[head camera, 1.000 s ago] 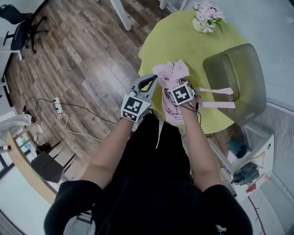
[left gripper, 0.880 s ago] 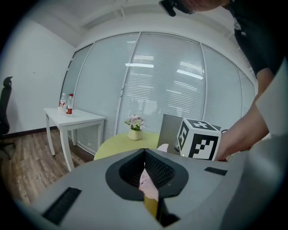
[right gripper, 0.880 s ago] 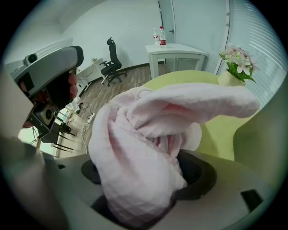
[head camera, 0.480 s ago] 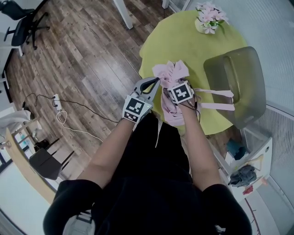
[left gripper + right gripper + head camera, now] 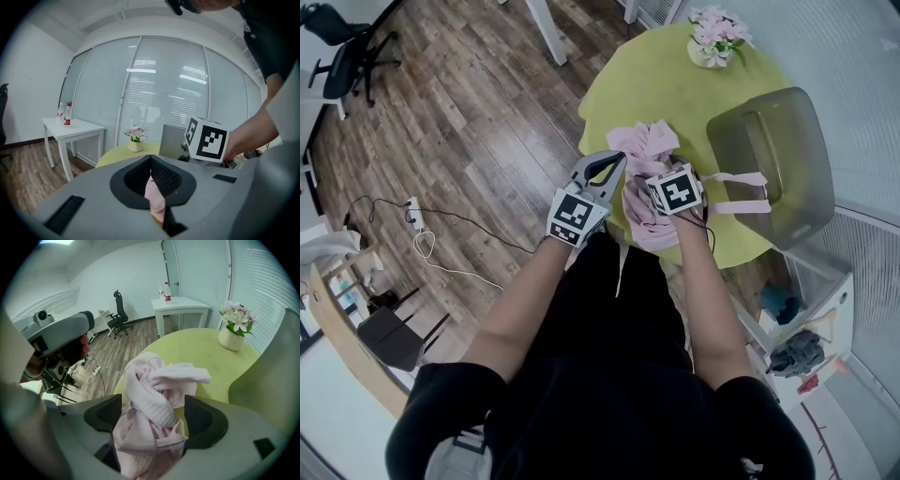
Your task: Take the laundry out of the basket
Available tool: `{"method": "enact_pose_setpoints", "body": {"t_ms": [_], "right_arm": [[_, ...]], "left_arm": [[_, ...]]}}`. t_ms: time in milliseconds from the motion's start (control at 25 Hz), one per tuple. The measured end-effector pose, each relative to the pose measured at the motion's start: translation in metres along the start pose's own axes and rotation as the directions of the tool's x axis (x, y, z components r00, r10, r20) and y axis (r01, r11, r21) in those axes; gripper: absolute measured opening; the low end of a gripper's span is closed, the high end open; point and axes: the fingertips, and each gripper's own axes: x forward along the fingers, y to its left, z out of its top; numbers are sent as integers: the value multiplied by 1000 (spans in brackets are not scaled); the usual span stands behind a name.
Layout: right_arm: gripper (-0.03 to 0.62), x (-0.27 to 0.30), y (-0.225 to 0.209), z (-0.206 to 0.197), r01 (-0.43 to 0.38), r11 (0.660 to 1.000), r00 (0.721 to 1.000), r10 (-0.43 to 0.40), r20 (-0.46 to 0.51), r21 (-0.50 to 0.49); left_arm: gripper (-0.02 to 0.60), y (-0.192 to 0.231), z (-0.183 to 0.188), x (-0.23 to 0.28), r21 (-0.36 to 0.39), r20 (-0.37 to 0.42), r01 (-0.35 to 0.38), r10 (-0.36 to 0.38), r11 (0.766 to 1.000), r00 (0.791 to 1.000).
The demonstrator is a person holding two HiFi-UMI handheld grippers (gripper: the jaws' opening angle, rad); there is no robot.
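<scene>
A pink garment (image 5: 645,148) lies bunched at the near edge of the round yellow-green table (image 5: 675,84), and part of it hangs over that edge. Two pink straps (image 5: 739,178) stretch from it towards the grey see-through basket (image 5: 778,159) on the table's right side. My left gripper (image 5: 617,157) is at the bundle's left, shut on a fold of the pink garment (image 5: 154,197). My right gripper (image 5: 659,180) is over the bundle's near side. In the right gripper view the pink garment (image 5: 154,385) fills the gap between the jaws, both pads pressed into it.
A pot of pink flowers (image 5: 712,37) stands at the table's far side. Wooden floor lies to the left, with a power strip and cables (image 5: 422,225) and an office chair (image 5: 342,52). A white side table (image 5: 180,303) carries bottles. Shelves with clutter (image 5: 797,347) stand to the right.
Almost nothing: both grippers stay on the pink bundle at the table's near edge. The right gripper has edged slightly towards the basket, and the head view has shifted a little.
</scene>
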Motion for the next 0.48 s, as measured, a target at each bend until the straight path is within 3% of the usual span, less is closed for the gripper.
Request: {"method": "enact_pose_setpoints", "body": {"t_ms": [480], "right_arm": [[399, -84, 10, 10, 41, 999, 981, -38, 191, -12]], "left_arm": [[11, -16, 32, -29, 29, 28, 17, -18, 999, 999]]}}
